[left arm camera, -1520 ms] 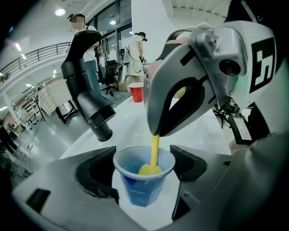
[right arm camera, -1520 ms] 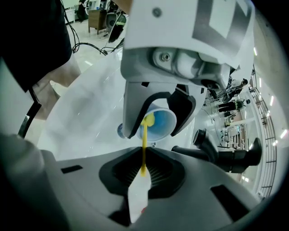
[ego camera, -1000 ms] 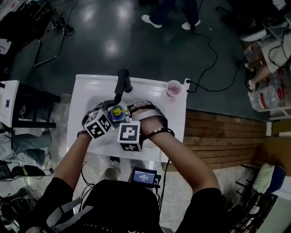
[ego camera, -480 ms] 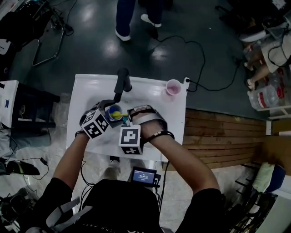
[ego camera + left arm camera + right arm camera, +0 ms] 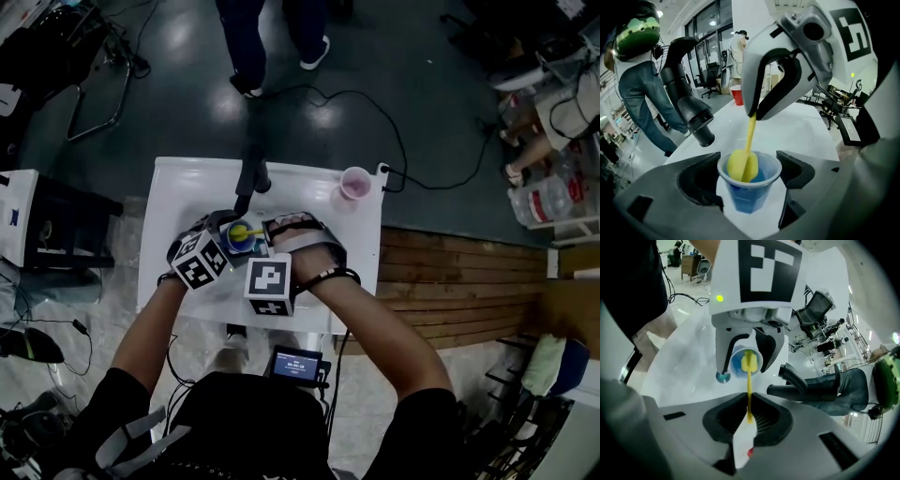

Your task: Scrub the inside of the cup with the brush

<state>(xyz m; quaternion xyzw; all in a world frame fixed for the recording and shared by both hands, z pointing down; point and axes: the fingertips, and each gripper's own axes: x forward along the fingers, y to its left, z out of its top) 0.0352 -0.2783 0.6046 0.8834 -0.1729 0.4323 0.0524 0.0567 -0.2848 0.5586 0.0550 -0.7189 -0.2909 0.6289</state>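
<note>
A blue translucent cup (image 5: 749,186) (image 5: 738,363) (image 5: 242,238) sits upright between the jaws of my left gripper (image 5: 749,187) (image 5: 228,236), which is shut on it over the white table (image 5: 187,187). A yellow brush (image 5: 743,161) (image 5: 749,380) (image 5: 238,231) has its sponge head inside the cup, resting against the near-left wall. My right gripper (image 5: 749,417) (image 5: 270,234) is shut on the brush's thin yellow handle and stands just right of the cup.
A pink cup (image 5: 356,182) (image 5: 737,95) stands at the table's far right corner. A black cylindrical handle (image 5: 251,176) (image 5: 686,101) (image 5: 806,385) lies on the table beyond the blue cup. A person's legs (image 5: 272,37) stand on the floor past the table, and a cable (image 5: 394,122) runs there.
Both grippers have held their places with only slight shifts; the brush head moved a little inside the cup. The person beyond the table walked leftward.
</note>
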